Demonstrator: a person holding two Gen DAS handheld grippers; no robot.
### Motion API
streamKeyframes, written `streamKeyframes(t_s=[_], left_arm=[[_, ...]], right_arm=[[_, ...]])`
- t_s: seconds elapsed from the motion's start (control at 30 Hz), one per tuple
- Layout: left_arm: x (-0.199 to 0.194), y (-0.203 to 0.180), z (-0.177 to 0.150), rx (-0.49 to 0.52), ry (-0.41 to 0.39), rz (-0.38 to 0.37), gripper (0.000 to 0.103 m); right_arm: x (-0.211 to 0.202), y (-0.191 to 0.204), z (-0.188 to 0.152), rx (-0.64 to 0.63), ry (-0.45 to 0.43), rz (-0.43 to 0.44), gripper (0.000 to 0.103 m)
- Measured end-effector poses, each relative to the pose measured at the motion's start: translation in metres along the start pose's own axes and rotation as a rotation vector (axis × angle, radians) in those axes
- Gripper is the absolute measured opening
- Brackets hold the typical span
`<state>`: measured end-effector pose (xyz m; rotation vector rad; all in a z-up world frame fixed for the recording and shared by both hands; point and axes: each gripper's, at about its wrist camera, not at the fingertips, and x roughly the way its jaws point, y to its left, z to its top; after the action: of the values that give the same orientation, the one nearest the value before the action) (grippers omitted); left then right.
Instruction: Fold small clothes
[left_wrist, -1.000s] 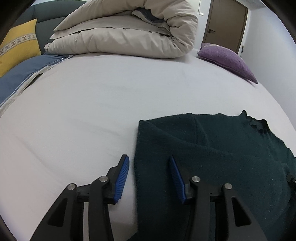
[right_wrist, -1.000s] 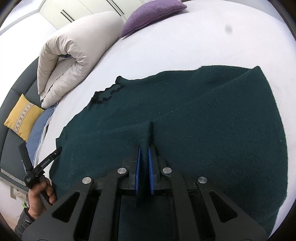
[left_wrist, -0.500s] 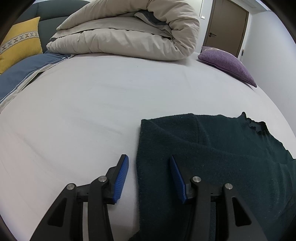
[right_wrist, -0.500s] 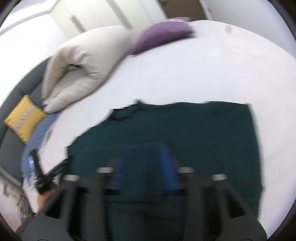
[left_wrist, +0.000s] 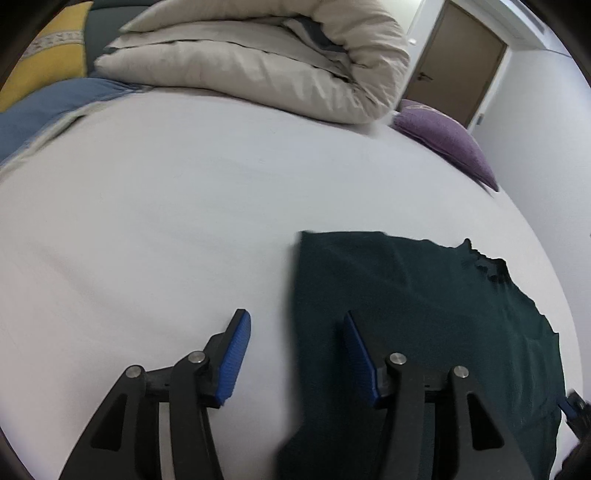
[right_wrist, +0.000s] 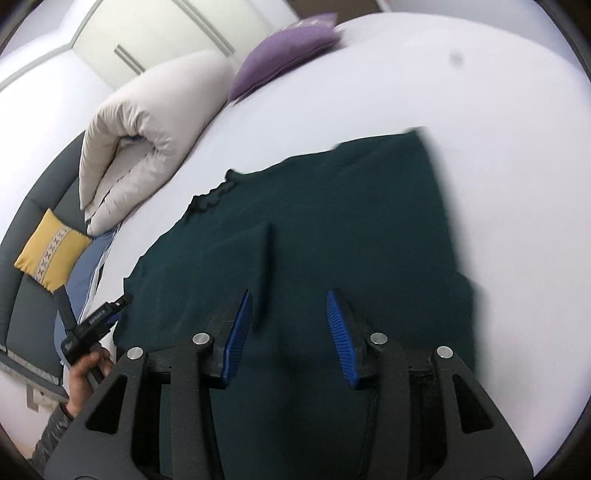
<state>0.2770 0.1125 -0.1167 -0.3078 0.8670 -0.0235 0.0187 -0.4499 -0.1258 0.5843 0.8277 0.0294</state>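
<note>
Sweater is lying near the bed's edge; left gripper is opening, right gripper closing (both empty).

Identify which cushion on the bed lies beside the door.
The purple cushion, right of the rolled duvet; the yellow cushion sits at the far left.
</note>
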Motion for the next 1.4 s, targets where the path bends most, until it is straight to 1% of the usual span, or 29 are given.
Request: streamKeyframes(t_s=[0.03, 0.1, 0.2, 0.23, 0.3, 0.33, 0.37, 0.47, 0.6, 0.77, 1.0, 1.07, 1.1, 1.3, 1.4], left_arm=[[-0.011, 0.005, -0.004, -0.012, 0.0, -0.012, 0.06], [-0.041, 0.018, -0.018, -0.036, 0.005, -0.055, 0.061], [-0.082, 0.029, -0.05, -0.009, 0.033, -0.085, 0.064], [-0.096, 0.032, -0.066, -0.003, 0.057, -0.114, 0.064], [-0.111, 0.037, -0.092, 0.002, 0.118, -0.156, 0.064], [-0.117, 0.038, -0.104, 0.007, 0.147, -0.171, 0.064], [-0.127, 0.04, -0.123, 0.011, 0.189, -0.189, 0.064], [-0.143, 0.046, -0.157, 0.0, 0.257, -0.24, 0.064], [-0.17, 0.052, -0.196, -0.003, 0.279, -0.26, 0.064], [-0.184, 0.062, -0.214, -0.029, 0.308, -0.299, 0.063], [-0.185, 0.061, -0.224, -0.012, 0.361, -0.313, 0.061], [-0.187, 0.061, -0.228, -0.005, 0.371, -0.309, 0.057], [-0.188, 0.061, -0.23, 0.001, 0.377, -0.31, 0.057], [-0.188, 0.065, -0.236, 0.003, 0.394, -0.312, 0.052], [-0.188, 0.063, -0.237, 0.02, 0.402, -0.301, 0.047]], right_arm=[[-0.017, -0.006, -0.009, -0.004, -0.012, 0.002, 0.046], [-0.048, -0.012, -0.034, -0.013, -0.027, -0.009, 0.05], [-0.084, -0.022, -0.072, -0.011, -0.02, -0.007, 0.052], [-0.093, -0.025, -0.082, -0.002, -0.015, -0.001, 0.053], [-0.111, -0.031, -0.108, 0.016, -0.002, 0.007, 0.053], [-0.12, -0.036, -0.116, 0.02, -0.001, 0.009, 0.053], [-0.126, -0.038, -0.125, 0.024, 0.001, 0.013, 0.053], [-0.142, -0.043, -0.149, 0.037, 0.014, 0.024, 0.053], [-0.161, -0.053, -0.173, 0.044, 0.033, 0.02, 0.053], [-0.176, -0.065, -0.192, 0.04, 0.064, 0.016, 0.053], [-0.188, -0.082, -0.201, 0.057, 0.096, 0.023, 0.053], [-0.191, -0.087, -0.202, 0.06, 0.117, -0.003, 0.053], [-0.194, -0.091, -0.204, 0.066, 0.127, -0.009, 0.053], [-0.203, -0.11, -0.209, 0.087, 0.168, -0.004, 0.051], [-0.204, -0.115, -0.212, 0.091, 0.197, 0.003, 0.051]])
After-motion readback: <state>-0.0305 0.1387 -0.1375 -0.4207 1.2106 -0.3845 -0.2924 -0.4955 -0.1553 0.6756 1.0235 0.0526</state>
